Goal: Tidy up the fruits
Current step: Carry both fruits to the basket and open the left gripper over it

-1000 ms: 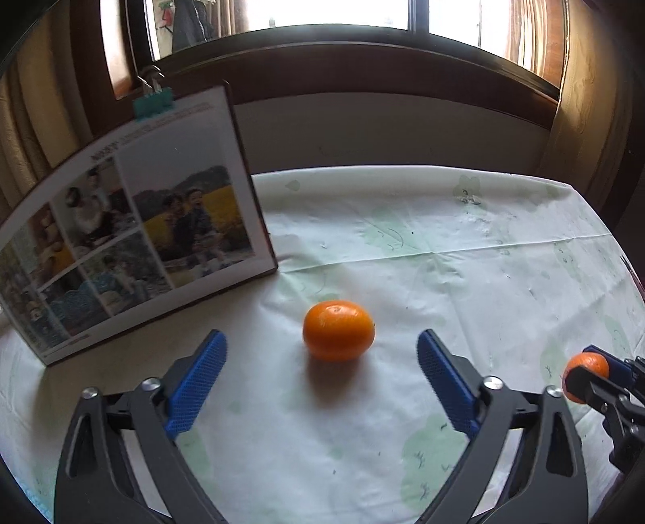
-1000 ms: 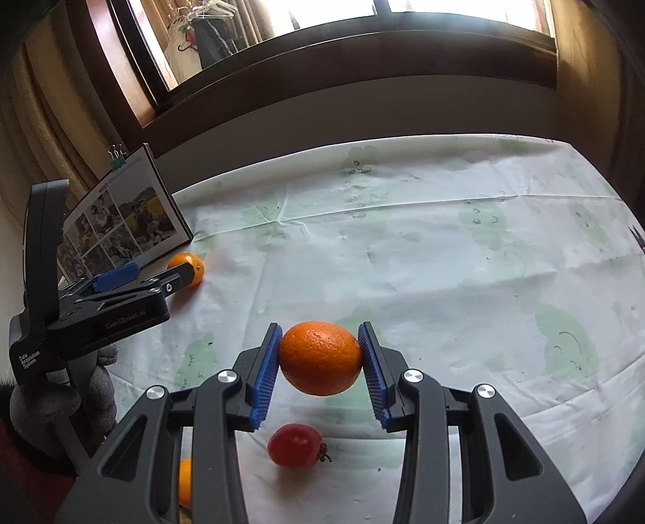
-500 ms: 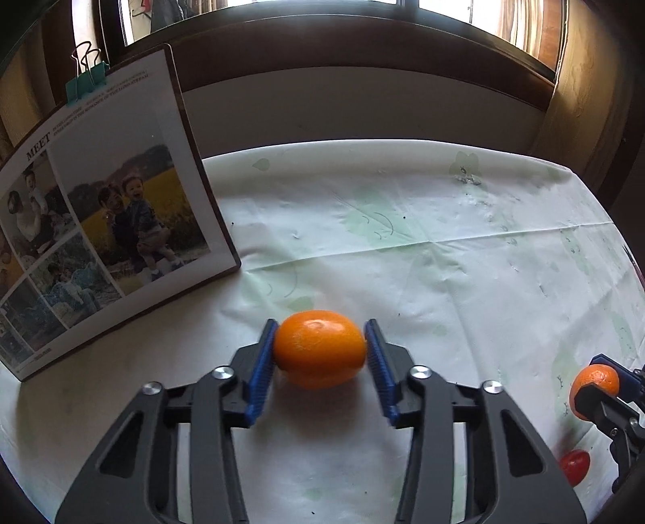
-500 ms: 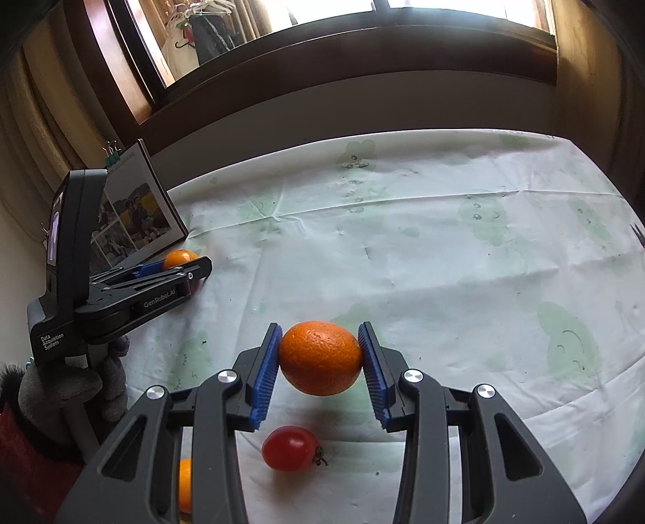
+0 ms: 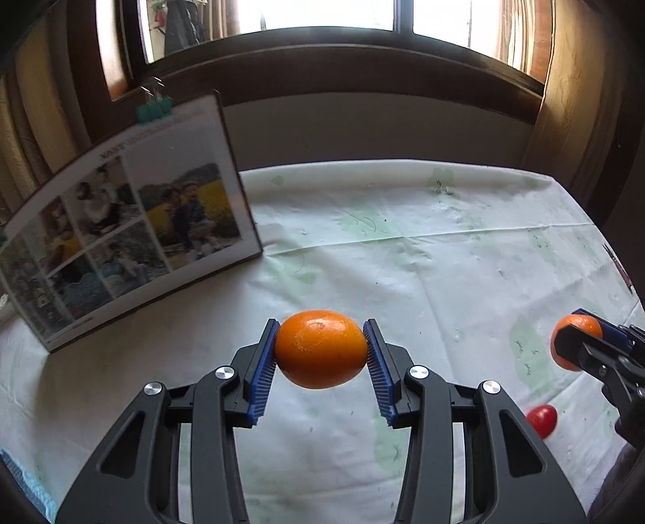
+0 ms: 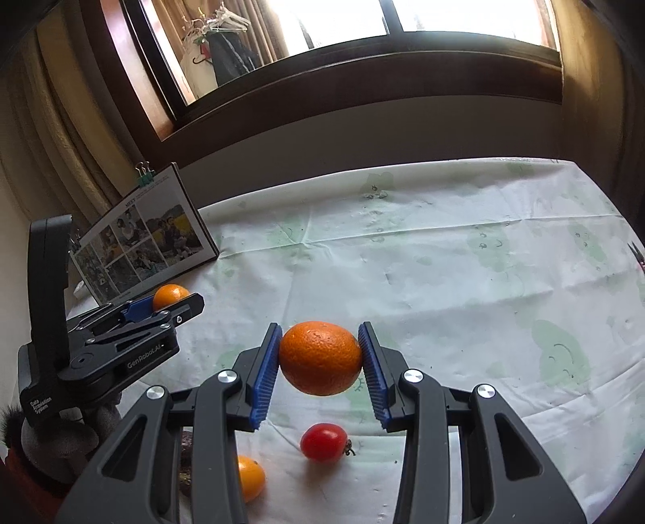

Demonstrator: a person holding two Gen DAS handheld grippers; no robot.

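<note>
Left wrist view: left gripper (image 5: 321, 354), wide apart 1 s ago w/ mandarin (image 5: 321, 348) on tablecloth (image 5: 423, 258), now pinches it, lifted. Right gripper (image 6: 319, 358) still pinches orange (image 6: 320, 358) above cherry tomato (image 6: 323, 442). Both fruits ready for placing.

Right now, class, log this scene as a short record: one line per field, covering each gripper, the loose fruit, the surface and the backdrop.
left gripper: shut on smooth orange, lifted
right gripper: shut on pitted orange, lifted
loose fruit: tomato, small orange fruit, both on the cloth
surface: pale tablecloth with green prints
backdrop: photo board leaning at left, window behind
</note>
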